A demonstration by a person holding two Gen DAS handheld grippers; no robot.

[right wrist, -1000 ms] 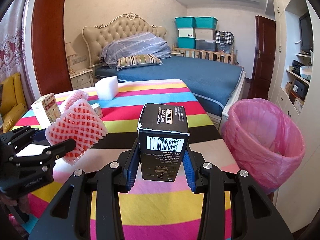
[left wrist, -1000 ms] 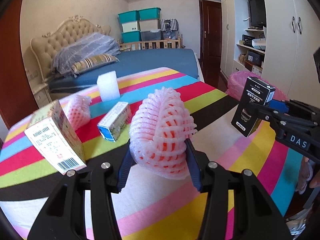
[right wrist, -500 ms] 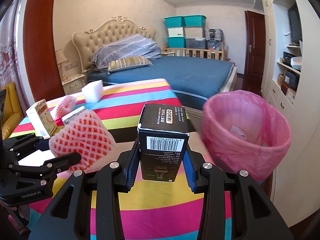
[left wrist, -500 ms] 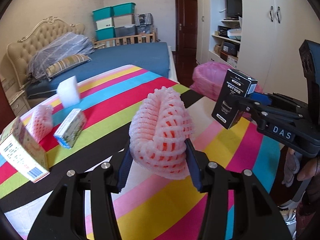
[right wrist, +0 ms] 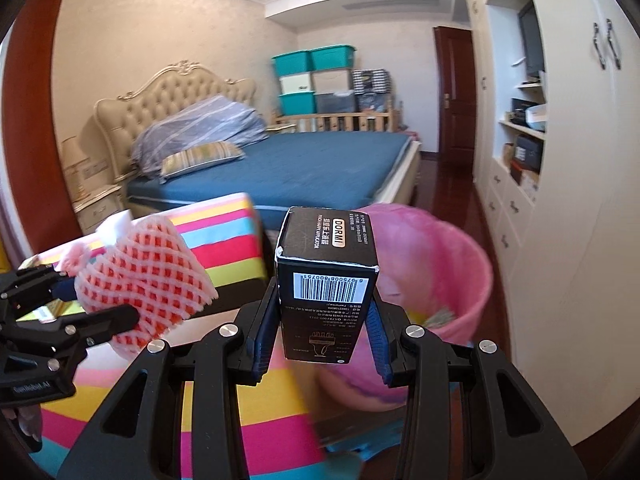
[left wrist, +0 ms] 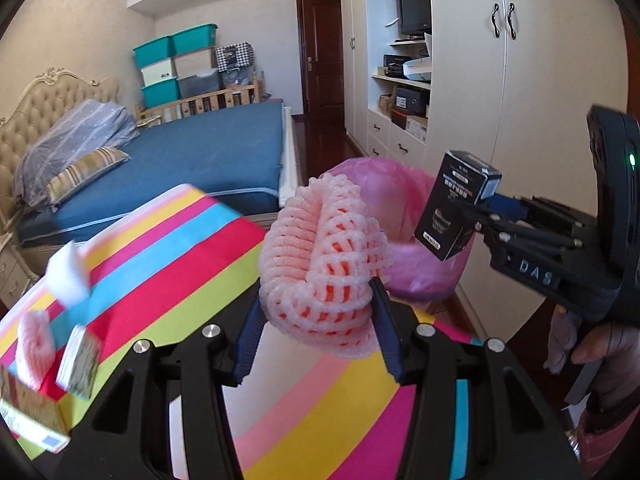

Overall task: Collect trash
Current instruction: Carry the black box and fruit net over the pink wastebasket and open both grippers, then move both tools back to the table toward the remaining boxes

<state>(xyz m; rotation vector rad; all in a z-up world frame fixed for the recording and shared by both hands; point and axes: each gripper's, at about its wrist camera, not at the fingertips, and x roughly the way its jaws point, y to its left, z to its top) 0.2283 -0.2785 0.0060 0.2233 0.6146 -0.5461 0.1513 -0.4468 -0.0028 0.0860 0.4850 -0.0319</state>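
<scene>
Jaws clamped, our left gripper carries a foam fruit net and our right gripper a black carton beside the pink-lined bin, where we judge both need releasing next.

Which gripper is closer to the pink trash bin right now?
Right. The right gripper, holding the black box, is at the pink trash bin rim; the left gripper, holding foam netting, sits back over the table.

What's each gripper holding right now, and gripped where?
Left gripper is shut on the pink foam net, pinched across its lower sides. Right gripper is shut on the black box, clamped on its two side faces near the bottom.
</scene>
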